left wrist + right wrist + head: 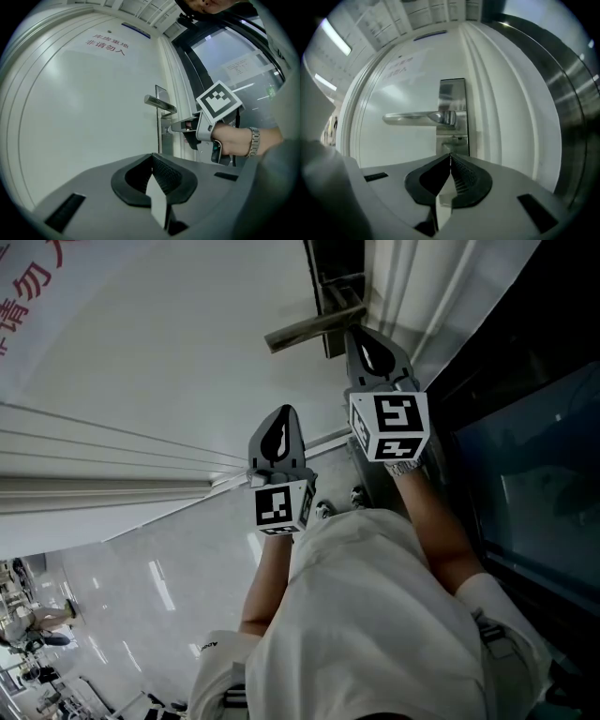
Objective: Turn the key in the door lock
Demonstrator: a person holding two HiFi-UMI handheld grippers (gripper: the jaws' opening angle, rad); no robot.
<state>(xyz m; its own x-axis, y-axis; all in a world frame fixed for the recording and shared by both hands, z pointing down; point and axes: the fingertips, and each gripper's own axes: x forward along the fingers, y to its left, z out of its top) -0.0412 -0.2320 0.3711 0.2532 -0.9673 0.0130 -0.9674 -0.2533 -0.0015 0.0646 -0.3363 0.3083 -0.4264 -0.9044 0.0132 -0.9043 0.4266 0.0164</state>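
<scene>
A white door (169,352) carries a metal lever handle (417,118) on a steel lock plate (453,101). My right gripper (450,155) points level at the plate just below the handle, with its jaws closed together. In the left gripper view its tips (174,126) meet a small metal stub, the key (167,130), at the lock; in the right gripper view the key is hidden behind the jaw tips. My left gripper (151,157) hangs back from the door, to the left of and below the handle (159,102), shut with nothing in it.
A dark-framed glass panel (534,456) runs along the door's right side past the white frame mouldings (487,93). Red lettering (108,44) is printed high on the door. Shiny floor tiles (141,587) and distant people (37,620) lie to the lower left.
</scene>
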